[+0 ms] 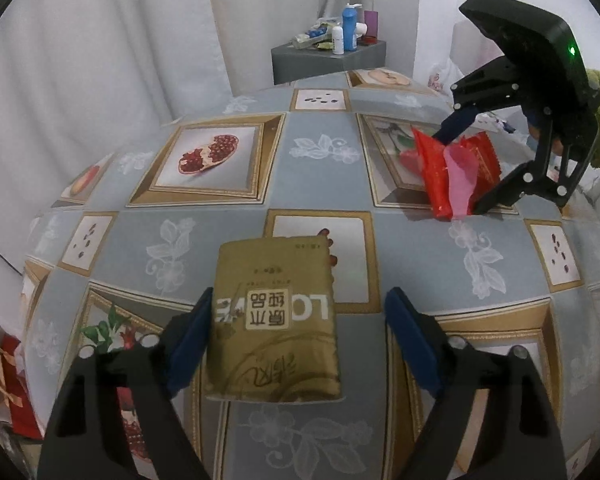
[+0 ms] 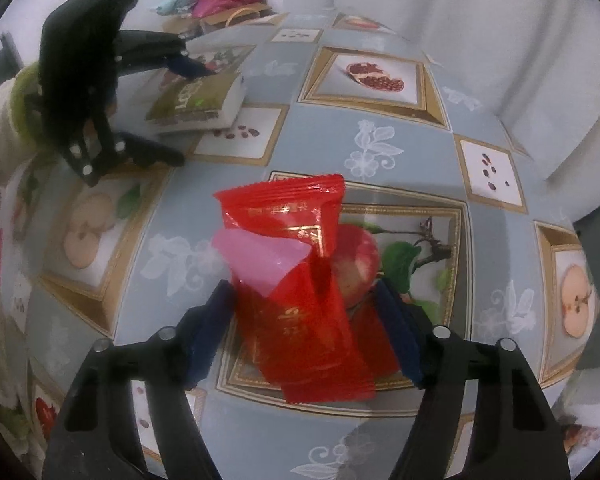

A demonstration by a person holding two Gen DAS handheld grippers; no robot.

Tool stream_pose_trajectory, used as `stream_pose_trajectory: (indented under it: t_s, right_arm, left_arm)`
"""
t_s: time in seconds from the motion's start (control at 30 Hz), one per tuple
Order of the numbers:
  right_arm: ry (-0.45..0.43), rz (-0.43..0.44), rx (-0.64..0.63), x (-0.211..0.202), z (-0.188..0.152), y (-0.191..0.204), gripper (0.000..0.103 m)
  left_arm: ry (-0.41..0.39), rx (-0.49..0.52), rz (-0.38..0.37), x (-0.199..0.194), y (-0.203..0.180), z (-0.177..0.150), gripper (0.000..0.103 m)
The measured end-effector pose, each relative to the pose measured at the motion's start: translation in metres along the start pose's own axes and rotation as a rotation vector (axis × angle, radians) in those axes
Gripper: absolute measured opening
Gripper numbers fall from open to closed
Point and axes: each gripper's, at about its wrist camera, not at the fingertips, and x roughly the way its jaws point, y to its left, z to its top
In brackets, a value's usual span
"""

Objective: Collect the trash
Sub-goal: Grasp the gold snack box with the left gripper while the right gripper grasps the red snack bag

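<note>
Left gripper hangs wide astride the flat gold foil tissue packet, lined up to pinch. Farther off, right gripper straddles the crinkled red wrappers on the fruit-print tablecloth, pads not yet clamped.

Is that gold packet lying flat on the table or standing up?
Lying flat. The gold packet rests broad face up on the patterned tablecloth, its printed label fully visible, between the left gripper's spread fingers.
</note>
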Motion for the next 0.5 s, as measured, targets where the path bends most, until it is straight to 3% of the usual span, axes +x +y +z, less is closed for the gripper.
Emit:
stream_pose_trajectory:
  t_s: [0.13,0.27,0.5]
  right_arm:
    - [-0.009,-0.005,0.017,-0.002,-0.001,-0.002,0.044]
    - [-0.02,-0.015,0.021,-0.003,-0.003,-0.002,0.036]
    - [-0.029,-0.031,0.052,-0.018,-0.022,0.009,0.029]
  left_arm:
    - [-0.001,-0.028,0.0,0.001,0.004,0.002,0.066]
    - [0.002,-0.042,0.006,0.001,0.006,0.004,0.053]
    - [0.01,-0.045,0.009,-0.003,-0.002,0.001,0.052]
